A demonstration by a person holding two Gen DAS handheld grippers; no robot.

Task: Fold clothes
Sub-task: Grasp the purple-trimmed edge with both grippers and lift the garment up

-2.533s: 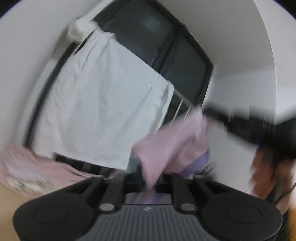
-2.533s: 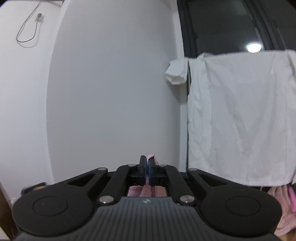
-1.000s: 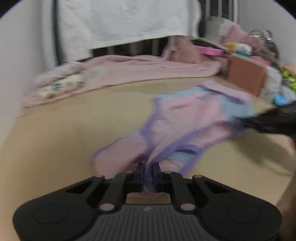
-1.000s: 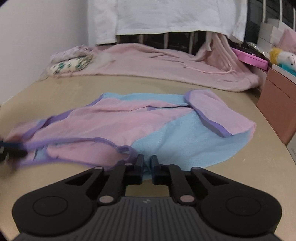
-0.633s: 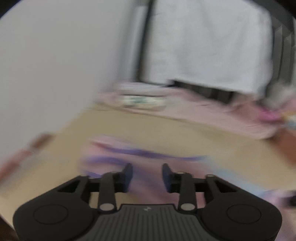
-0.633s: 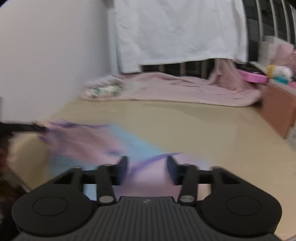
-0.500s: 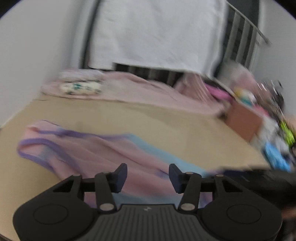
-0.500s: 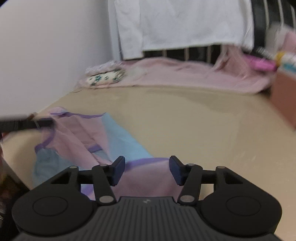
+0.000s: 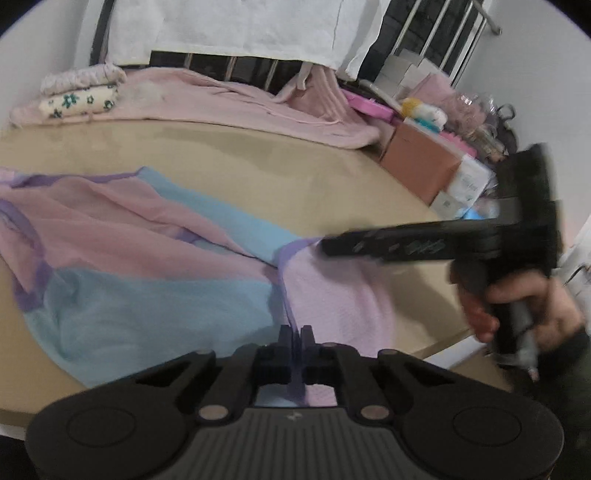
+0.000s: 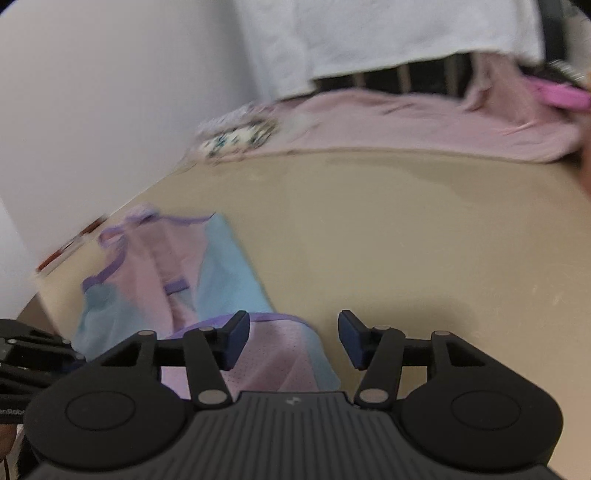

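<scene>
A pink and light-blue garment (image 9: 147, 258) with purple trim lies spread, partly rumpled, on the beige table (image 9: 258, 162). My left gripper (image 9: 295, 334) is shut on its purple hem at the near edge, where pink and blue panels meet. In the left wrist view a hand holds the right gripper (image 9: 327, 246), whose tip hovers over the garment's right pink panel. The right wrist view shows my right gripper (image 10: 293, 332) open and wide, with nothing between its fingers, above the near corner of the garment (image 10: 207, 266). The left gripper's body (image 10: 26, 354) shows at the far left.
A pink blanket (image 9: 229, 99) and a stack of folded clothes (image 9: 77, 92) lie along the table's back. A brown box (image 9: 417, 162) and toys crowd the right side. A white sheet (image 9: 240, 26) hangs behind. A white wall (image 10: 92, 92) borders the left.
The left gripper, open half a second ago, has shut on the garment's purple hem. The right gripper stays open and has swung over the garment's right end.
</scene>
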